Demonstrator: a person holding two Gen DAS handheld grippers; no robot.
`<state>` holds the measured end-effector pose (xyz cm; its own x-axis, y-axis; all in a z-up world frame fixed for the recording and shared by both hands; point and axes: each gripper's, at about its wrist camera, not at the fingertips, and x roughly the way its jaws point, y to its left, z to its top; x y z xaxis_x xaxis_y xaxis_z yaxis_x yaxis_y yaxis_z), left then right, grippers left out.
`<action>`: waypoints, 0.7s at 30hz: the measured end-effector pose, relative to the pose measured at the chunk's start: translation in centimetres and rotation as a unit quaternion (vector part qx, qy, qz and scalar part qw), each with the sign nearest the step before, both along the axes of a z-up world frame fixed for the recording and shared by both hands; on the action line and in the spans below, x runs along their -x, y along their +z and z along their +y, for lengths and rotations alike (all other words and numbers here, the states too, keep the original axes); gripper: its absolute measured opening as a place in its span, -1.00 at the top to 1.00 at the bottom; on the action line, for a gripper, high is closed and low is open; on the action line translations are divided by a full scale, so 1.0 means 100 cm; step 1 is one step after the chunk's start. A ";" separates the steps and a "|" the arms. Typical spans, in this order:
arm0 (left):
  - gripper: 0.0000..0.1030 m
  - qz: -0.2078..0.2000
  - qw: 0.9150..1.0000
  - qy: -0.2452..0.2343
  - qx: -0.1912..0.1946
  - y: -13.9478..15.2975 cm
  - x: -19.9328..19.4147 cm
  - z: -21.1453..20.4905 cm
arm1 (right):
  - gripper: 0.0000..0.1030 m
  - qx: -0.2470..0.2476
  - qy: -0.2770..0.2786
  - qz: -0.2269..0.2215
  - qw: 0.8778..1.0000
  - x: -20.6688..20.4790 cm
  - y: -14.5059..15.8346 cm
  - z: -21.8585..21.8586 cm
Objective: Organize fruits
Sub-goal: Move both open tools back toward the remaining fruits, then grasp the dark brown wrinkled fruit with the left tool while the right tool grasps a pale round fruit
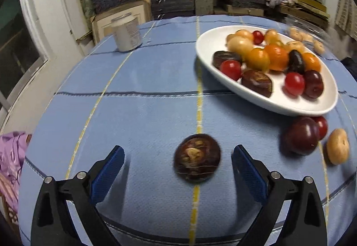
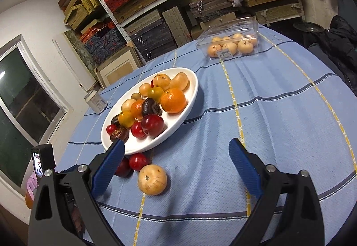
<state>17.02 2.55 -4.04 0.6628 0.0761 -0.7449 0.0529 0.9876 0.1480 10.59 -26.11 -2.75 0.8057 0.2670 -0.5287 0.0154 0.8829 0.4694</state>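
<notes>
Fingers of the left gripper (image 1: 178,162) stand wide apart and hold nothing, low in the left wrist view, with a dark brown fruit (image 1: 197,158) lying on the counter (image 1: 145,116) between them, touching neither. At upper right sits the white plate (image 1: 208,43) heaped with fruit. Just below its near rim lie a plum (image 1: 301,135), a red fruit half hidden behind it, and a tan fruit (image 1: 338,146). A can (image 1: 126,32) stands at upper left. The step looks like gathering loose fruit onto the plate; next, these fingers would need to close on the dark fruit and lift it up and right over the rim.

Right wrist view: the right gripper (image 2: 177,155) is also spread open and empty. The tan fruit (image 2: 152,179) lies at lower centre, nearer the left finger. Bare blue cloth at right leaves room to move. A clear box (image 2: 229,41) of pale fruit sits at the top.
</notes>
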 end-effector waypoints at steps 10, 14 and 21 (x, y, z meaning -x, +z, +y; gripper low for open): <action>-0.07 0.014 0.999 -0.013 0.048 -0.003 -0.002 0.001 | -0.79 0.013 0.021 0.011 1.000 -0.002 -0.004 0.012; 0.21 0.007 0.999 -0.027 0.038 -0.003 0.001 -0.008 | -0.79 0.057 0.060 0.019 0.996 -0.005 -0.009 0.034; 0.21 0.010 0.999 -0.026 0.039 -0.004 -0.001 -0.011 | -0.50 0.190 0.114 0.029 0.975 -0.008 -0.026 0.084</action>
